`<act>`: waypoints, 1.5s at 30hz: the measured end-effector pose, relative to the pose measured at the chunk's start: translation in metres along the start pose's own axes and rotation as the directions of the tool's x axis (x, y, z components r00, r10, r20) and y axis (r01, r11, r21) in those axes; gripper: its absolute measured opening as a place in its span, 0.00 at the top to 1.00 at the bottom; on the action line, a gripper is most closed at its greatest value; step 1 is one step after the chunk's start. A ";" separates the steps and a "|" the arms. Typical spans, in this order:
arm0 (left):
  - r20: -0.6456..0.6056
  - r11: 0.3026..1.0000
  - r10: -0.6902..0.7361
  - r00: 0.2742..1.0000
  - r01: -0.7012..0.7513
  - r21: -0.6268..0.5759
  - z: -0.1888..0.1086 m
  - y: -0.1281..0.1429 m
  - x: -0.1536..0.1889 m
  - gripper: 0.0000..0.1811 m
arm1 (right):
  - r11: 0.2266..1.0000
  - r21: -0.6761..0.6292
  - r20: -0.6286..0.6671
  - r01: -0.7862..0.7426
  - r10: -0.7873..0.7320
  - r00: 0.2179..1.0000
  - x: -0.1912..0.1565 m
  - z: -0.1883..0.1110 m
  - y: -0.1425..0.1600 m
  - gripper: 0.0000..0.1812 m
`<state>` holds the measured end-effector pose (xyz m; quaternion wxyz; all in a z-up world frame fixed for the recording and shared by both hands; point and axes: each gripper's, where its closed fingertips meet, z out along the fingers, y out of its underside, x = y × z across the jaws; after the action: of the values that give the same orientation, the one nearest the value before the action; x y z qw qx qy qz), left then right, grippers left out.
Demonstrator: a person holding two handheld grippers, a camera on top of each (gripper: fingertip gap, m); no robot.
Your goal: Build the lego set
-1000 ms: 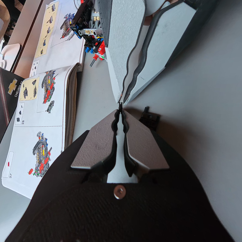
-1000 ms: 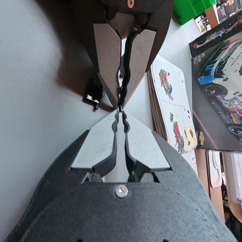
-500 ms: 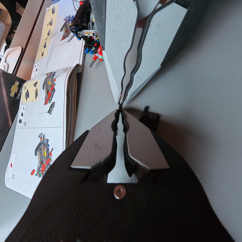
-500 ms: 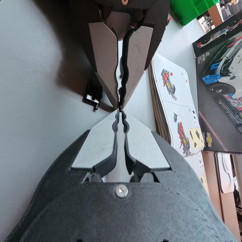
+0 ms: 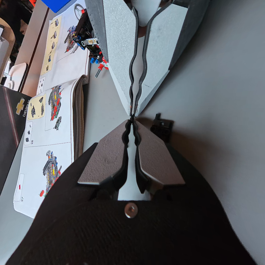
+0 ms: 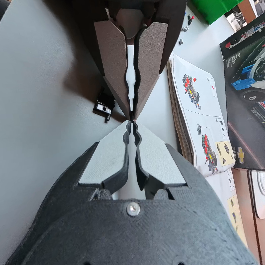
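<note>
My left gripper (image 5: pixel 131 121), with brown fingers, and my right gripper (image 6: pixel 131 123), with pale grey fingers, meet tip to tip just above the grey table. Both are shut on a tiny black lego pin (image 5: pixel 132 116), which also shows between the tips in the right wrist view (image 6: pixel 131 117). The right gripper (image 5: pixel 133 112) comes in from the top of the left wrist view, and the left gripper (image 6: pixel 131 114) from the top of the right wrist view. A small black lego assembly (image 5: pixel 162 127) lies on the table beside the tips (image 6: pixel 104 106). The partly built model (image 5: pixel 86 38) stands on the booklet.
An open instruction booklet (image 5: pixel 54 114) lies left of the grippers; it also shows in the right wrist view (image 6: pixel 200 114). The dark set box (image 6: pixel 246 86) lies past it (image 5: pixel 10 121). A green bin (image 6: pixel 215 10) and loose small parts (image 6: pixel 181 41) sit at the far side. Only a small space, under 4 cm, lies between the two pairs of fingers.
Both grippers stay tip to tip on the pin. Both have tilted a little, so the booklet and box have shifted in the views. The black assembly has not moved.
</note>
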<state>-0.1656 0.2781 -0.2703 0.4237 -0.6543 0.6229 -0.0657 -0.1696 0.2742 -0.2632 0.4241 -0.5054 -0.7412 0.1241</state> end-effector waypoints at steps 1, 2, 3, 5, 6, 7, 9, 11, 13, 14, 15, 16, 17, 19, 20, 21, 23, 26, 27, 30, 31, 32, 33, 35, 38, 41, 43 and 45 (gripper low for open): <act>0.004 1.000 0.007 1.000 -0.007 0.001 0.000 0.000 0.000 0.99 | 1.000 0.000 0.007 -0.012 0.012 1.000 0.000 0.000 0.000 1.00; 0.007 1.000 0.012 1.000 -0.012 0.001 0.000 0.000 0.000 0.99 | 1.000 0.004 0.015 -0.024 0.024 1.000 0.000 0.000 0.000 1.00; 0.007 1.000 0.014 1.000 -0.014 0.001 0.000 0.000 0.000 0.99 | 0.999 0.006 0.021 -0.032 0.032 0.999 0.000 0.000 0.000 1.00; 0.007 1.000 0.015 1.000 -0.015 0.002 0.000 0.000 0.000 0.99 | 0.999 0.000 0.023 -0.034 0.034 0.999 0.000 0.000 0.000 1.00; 0.007 1.000 0.015 1.000 -0.015 0.002 0.000 0.000 0.000 0.99 | 1.000 -0.005 0.018 -0.026 0.027 0.999 0.000 0.000 0.000 1.00; 0.010 1.000 0.018 1.000 -0.018 0.002 0.000 0.000 0.000 0.99 | 1.000 -0.008 0.015 -0.022 0.022 1.000 0.000 0.000 0.001 1.00; 0.013 1.000 0.021 1.000 -0.021 0.001 0.000 0.000 0.000 0.99 | 1.000 -0.009 0.019 -0.030 0.030 0.999 0.000 0.000 0.001 1.00; 0.013 1.000 0.019 1.000 -0.019 0.001 0.000 0.000 0.000 0.99 | 1.000 -0.017 0.016 -0.026 0.026 1.000 0.000 0.000 0.001 1.00; 0.017 1.000 0.024 1.000 -0.024 0.000 0.000 0.000 0.000 0.99 | 0.999 -0.019 0.028 -0.042 0.042 0.999 0.000 0.000 0.001 1.00; 0.017 1.000 0.023 1.000 -0.023 -0.001 0.000 0.000 0.000 0.99 | 0.999 -0.019 0.030 -0.048 0.048 0.998 -0.001 0.000 0.001 1.00; 0.016 1.000 0.022 1.000 -0.022 0.000 0.000 0.000 0.000 0.99 | 0.999 -0.021 0.030 -0.046 0.046 0.998 -0.001 0.000 0.001 1.00; 0.017 1.000 0.024 1.000 -0.024 -0.001 0.000 0.000 0.000 0.99 | 0.999 -0.022 0.031 -0.046 0.047 0.998 -0.001 0.000 0.001 1.00; 0.019 1.000 0.026 0.999 -0.026 -0.001 0.000 0.000 0.000 0.99 | 0.999 -0.023 0.033 -0.046 0.046 0.998 -0.001 0.000 0.002 1.00; 0.018 1.000 0.028 0.999 -0.028 0.000 -0.001 -0.001 0.001 0.99 | 0.998 -0.022 0.043 -0.053 0.054 0.998 -0.002 0.000 0.002 1.00; 0.017 1.000 0.029 0.999 -0.029 0.002 -0.001 -0.001 0.001 0.99 | 0.998 -0.024 0.046 -0.052 0.053 0.998 -0.002 0.000 0.002 1.00; 0.016 1.000 0.029 0.999 -0.030 0.002 -0.001 -0.001 0.002 0.99 | 0.999 -0.025 0.043 -0.048 0.049 0.998 -0.002 -0.001 0.002 1.00; 0.017 1.000 0.030 0.999 -0.030 0.002 -0.001 -0.001 0.002 0.99 | 0.998 -0.027 0.042 -0.050 0.051 0.998 -0.002 0.000 0.002 1.00; 0.017 1.000 0.030 0.999 -0.030 0.001 -0.001 -0.001 0.002 0.99 | 0.998 -0.028 0.041 -0.055 0.056 0.998 -0.002 -0.001 0.002 1.00; 0.018 1.000 0.031 0.999 -0.031 0.001 -0.001 -0.001 0.002 0.99 | 0.998 -0.028 0.040 -0.052 0.053 0.998 -0.002 0.000 0.002 1.00; 0.018 1.000 0.031 0.999 -0.031 0.001 -0.001 -0.001 0.002 0.99 | 0.998 -0.025 0.046 -0.061 0.062 0.997 -0.002 -0.001 0.002 1.00; 0.017 1.000 0.030 0.999 -0.030 0.001 -0.001 -0.001 0.002 0.99 | 0.998 -0.025 0.045 -0.060 0.061 0.997 -0.002 -0.001 0.002 1.00; 0.017 1.000 0.030 0.999 -0.030 0.001 -0.001 -0.001 0.002 0.99 | 0.998 -0.026 0.044 -0.058 0.059 0.997 -0.002 -0.001 0.002 1.00; 0.018 1.000 0.031 0.999 -0.031 0.001 -0.001 -0.001 0.002 0.99 | 0.998 -0.025 0.045 -0.060 0.061 0.997 -0.002 -0.001 0.002 1.00; 0.017 1.000 0.029 0.999 -0.029 0.001 -0.001 -0.001 0.002 0.99 | 0.998 -0.025 0.046 -0.064 0.065 0.997 -0.002 -0.001 0.002 1.00; 0.017 1.000 0.030 0.999 -0.030 0.001 -0.001 -0.001 0.002 0.99 | 0.997 -0.023 0.047 -0.067 0.069 0.997 -0.002 -0.001 0.002 1.00; 0.016 1.000 0.030 0.999 -0.030 0.002 -0.001 -0.001 0.002 0.99 | 0.997 -0.022 0.051 -0.071 0.072 0.996 -0.003 -0.001 0.002 1.00; 0.015 1.000 0.030 0.999 -0.030 0.002 -0.001 -0.001 0.003 0.99 | 0.997 -0.020 0.053 -0.074 0.075 0.996 -0.003 -0.001 0.002 1.00; 0.016 1.000 0.029 0.999 -0.029 0.002 -0.001 -0.001 0.003 0.99 | 0.997 -0.019 0.049 -0.075 0.075 0.996 -0.002 -0.001 0.002 1.00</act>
<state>-0.1647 0.2751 -0.2697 0.4302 -0.6452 0.6290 -0.0550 -0.1675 0.2728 -0.2648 0.3962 -0.5332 -0.7331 0.1461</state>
